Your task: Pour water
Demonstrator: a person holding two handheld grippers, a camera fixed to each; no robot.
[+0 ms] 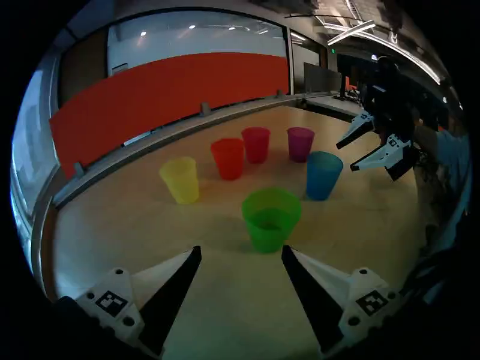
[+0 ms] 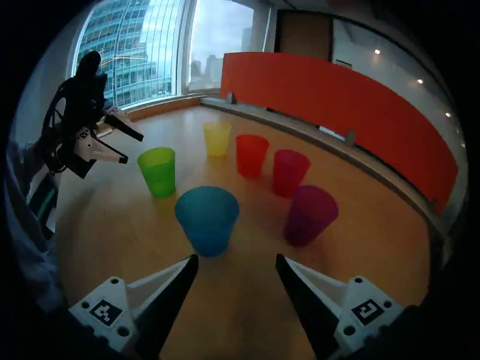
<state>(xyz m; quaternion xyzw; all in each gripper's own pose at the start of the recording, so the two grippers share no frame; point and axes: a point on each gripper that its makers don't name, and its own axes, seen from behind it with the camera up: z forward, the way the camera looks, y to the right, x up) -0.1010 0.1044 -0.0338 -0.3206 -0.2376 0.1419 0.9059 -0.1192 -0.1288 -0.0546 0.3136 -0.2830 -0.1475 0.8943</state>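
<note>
now left gripper point(image 1: 240, 247) gapes before green cup point(image 1: 271, 219).

The left gripper view rides low behind the left claw point(image 1: 240, 248). It looks across the wooden counter point(image 1: 150, 240) toward the orange panel point(image 1: 168, 96) along the far edge, with the green cup point(image 1: 271, 219) closest ahead. The right gripper view sits low behind the right claw point(image 2: 235, 257) and faces the counter from another side, toward the windows point(image 2: 138, 54), with the blue cup point(image 2: 207, 219) nearest. Both views share the cluster of cups point(image 1: 228, 158), the orange panel, and the opposite claw off to one side.
</note>
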